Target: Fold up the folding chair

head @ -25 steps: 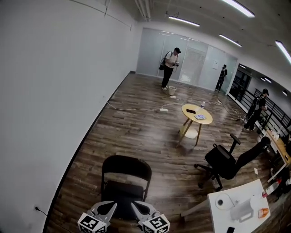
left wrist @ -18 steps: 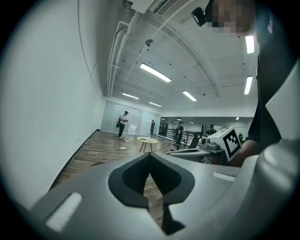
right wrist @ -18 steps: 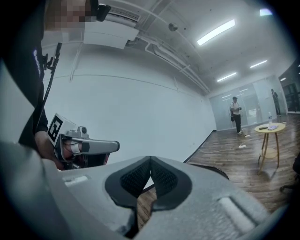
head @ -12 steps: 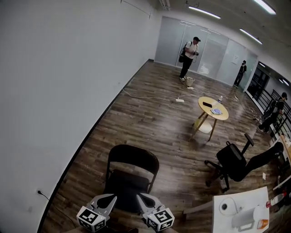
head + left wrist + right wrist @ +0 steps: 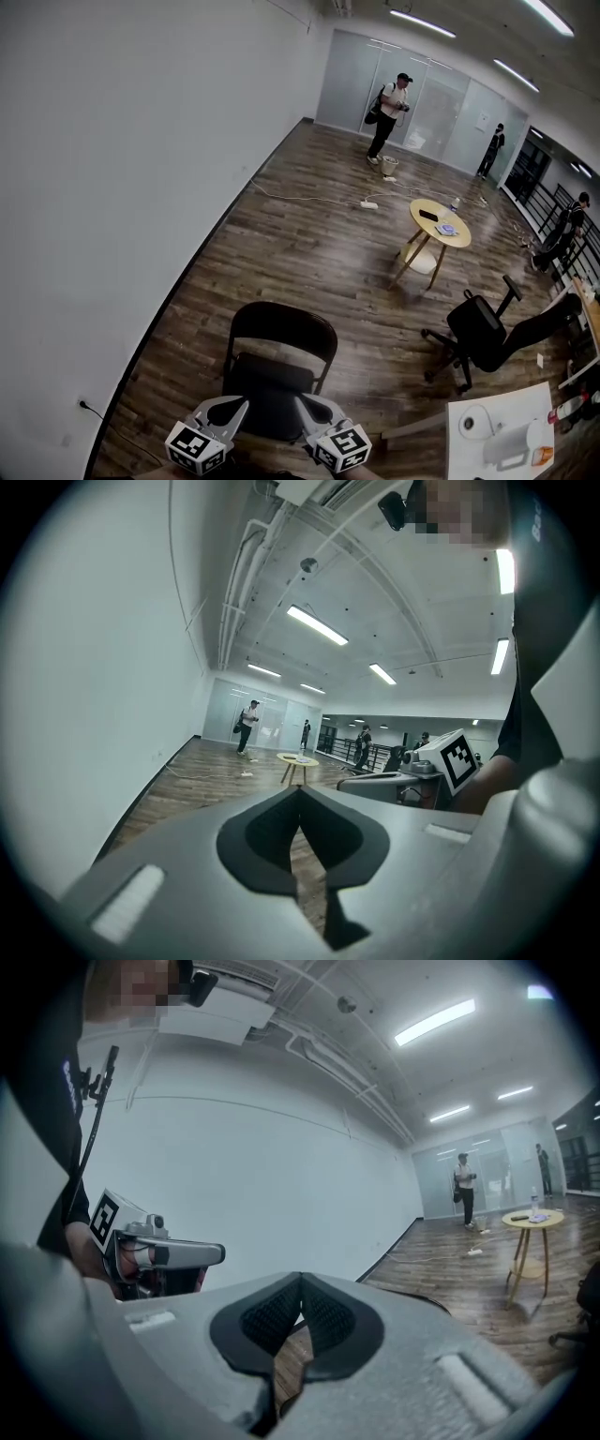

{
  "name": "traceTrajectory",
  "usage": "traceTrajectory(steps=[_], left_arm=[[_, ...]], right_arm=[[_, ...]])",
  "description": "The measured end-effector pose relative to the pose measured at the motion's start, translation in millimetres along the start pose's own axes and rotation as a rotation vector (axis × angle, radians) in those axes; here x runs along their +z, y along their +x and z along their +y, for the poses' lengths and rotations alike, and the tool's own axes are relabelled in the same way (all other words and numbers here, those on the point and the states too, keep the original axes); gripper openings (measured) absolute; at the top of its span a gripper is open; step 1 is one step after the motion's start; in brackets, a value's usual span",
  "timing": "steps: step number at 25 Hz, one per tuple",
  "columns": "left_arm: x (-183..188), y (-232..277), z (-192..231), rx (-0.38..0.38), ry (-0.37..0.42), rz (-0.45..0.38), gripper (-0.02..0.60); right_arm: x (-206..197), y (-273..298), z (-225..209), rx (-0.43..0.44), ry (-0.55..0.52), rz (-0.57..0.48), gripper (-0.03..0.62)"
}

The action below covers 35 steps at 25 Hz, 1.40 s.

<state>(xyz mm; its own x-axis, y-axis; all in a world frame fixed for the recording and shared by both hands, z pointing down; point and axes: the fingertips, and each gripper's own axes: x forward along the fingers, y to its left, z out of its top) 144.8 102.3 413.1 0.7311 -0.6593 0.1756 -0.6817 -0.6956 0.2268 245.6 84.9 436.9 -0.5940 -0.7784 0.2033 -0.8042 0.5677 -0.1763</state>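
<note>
Tall white wall (image 5: 112,187) along the left of the folding chair (image 5: 278,375) in the head view. Dark wooden floor (image 5: 309,253) beneath the chair, stretching far behind it. Corner of a white desk (image 5: 502,441) to the right of the folding chair, near the lower edge. Black office chair (image 5: 483,337), reclined, to the right of the folding chair and well apart from it.

Folding chair itself black and standing unfolded: seat down and level, backrest upright on the far side, front edge of the seat toward the camera.

Round yellow table (image 5: 439,223) beyond the folding chair and to its right, well apart. One person (image 5: 389,103) in a white top far behind the folding chair.

Then the left gripper (image 5: 225,405) and the right gripper (image 5: 311,405), side by side at the near edge of the folding chair. Tips over the two front corners of its seat in the head view; touching it or just short of it, cannot tell. Both pairs of jaws pressed together at the tips with nothing between them, plain in the left gripper view and the right gripper view. Seat spanning the gap between the two closed tips, backrest beyond them.

Small paper roll (image 5: 472,424) on the desk, right of the folding chair. Thin white cable (image 5: 309,199) on the floor well behind the folding chair.
</note>
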Motion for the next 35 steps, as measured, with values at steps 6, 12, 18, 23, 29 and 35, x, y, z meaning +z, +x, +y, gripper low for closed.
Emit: traceTrajectory(steps=[6, 12, 18, 23, 29, 35], left_arm=[[0, -3, 44, -0.009, -0.037, -0.021, -0.003], [-23, -14, 84, 0.005, -0.084, -0.005, -0.003], [-31, -19, 103, 0.051, -0.1, -0.003, -0.003], [-41, -11, 112, 0.108, -0.114, -0.002, -0.003], [-56, 9, 113, 0.218, -0.162, -0.01, -0.001], [-87, 32, 107, 0.376, -0.231, 0.01, 0.02]], right_arm=[[8, 30, 9, -0.022, -0.029, 0.02, -0.003], [8, 54, 12, -0.04, -0.06, 0.049, -0.003], [11, 69, 8, -0.025, -0.089, 0.065, -0.003], [9, 82, -11, 0.015, -0.1, 0.067, -0.003], [2, 89, -43, 0.115, -0.102, 0.081, -0.003], [-4, 97, -85, 0.247, -0.108, 0.105, -0.003]])
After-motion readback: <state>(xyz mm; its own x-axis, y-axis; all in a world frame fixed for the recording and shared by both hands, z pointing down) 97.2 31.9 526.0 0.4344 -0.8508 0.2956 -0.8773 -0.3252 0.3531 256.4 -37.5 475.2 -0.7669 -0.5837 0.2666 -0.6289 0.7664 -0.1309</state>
